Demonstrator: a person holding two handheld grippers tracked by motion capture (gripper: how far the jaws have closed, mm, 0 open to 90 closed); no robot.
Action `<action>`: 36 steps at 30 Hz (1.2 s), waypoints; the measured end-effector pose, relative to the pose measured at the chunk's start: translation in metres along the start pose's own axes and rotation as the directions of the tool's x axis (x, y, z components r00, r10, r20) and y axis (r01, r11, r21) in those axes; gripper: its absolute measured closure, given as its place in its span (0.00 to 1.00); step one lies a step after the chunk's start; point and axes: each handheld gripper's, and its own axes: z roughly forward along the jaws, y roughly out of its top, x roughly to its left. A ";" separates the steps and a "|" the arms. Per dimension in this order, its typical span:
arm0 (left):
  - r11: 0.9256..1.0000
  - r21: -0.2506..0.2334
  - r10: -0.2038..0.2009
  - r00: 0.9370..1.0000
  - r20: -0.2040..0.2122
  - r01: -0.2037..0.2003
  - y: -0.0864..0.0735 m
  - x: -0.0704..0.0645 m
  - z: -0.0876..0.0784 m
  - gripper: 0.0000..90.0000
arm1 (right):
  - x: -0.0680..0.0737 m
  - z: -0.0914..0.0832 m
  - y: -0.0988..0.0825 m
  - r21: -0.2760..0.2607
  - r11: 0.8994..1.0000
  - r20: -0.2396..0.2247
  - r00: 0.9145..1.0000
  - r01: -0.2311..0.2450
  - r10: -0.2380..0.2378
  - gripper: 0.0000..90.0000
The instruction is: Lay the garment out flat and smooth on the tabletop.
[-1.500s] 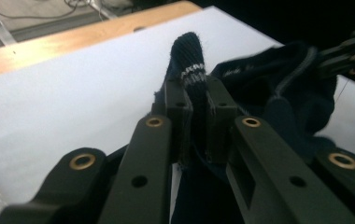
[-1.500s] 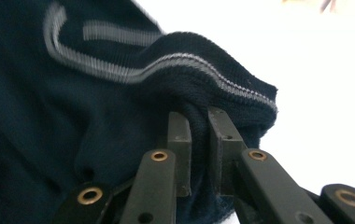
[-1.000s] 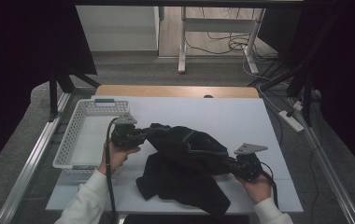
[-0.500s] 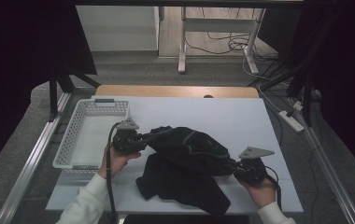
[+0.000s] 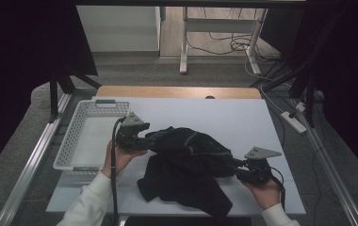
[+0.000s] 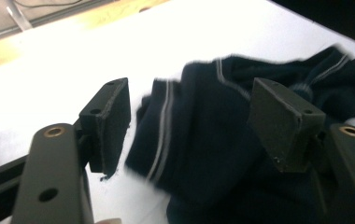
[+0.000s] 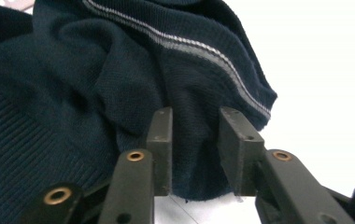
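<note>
Lying crumpled on the white table (image 5: 243, 117), dark navy sweater (image 5: 186, 165), grey-striped.

Dark sweater (image 6: 203, 140) motion-blurred in left gripper view, its lower part cut off by the frame edge

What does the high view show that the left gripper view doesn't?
High view: the white basket and the wooden strip at the far side. Left gripper view: the left tool up close, jaws just opening, wide apart, with the sweater and its grey-striped fold between them. Both: the dark sweater on the white table.
</note>
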 end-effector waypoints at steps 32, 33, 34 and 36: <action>0.959 0.273 0.059 0.995 0.084 -0.080 0.020 0.008 0.093 0.97 | -0.035 0.018 0.010 0.024 0.996 0.033 0.996 -0.085 0.084 0.42; 0.964 0.256 0.058 0.995 0.078 -0.076 0.021 0.008 0.090 0.97 | -0.036 0.021 0.009 0.036 0.996 0.036 0.996 -0.087 0.086 0.41; 0.966 0.247 0.058 0.996 0.074 -0.075 0.021 0.009 0.088 0.97 | -0.037 0.026 0.008 0.065 0.994 0.036 0.996 -0.089 0.087 0.41; 0.973 0.219 0.058 0.996 0.065 -0.071 0.022 0.009 0.084 0.97 | -0.038 0.035 0.006 0.102 0.990 0.021 0.995 -0.095 0.093 0.41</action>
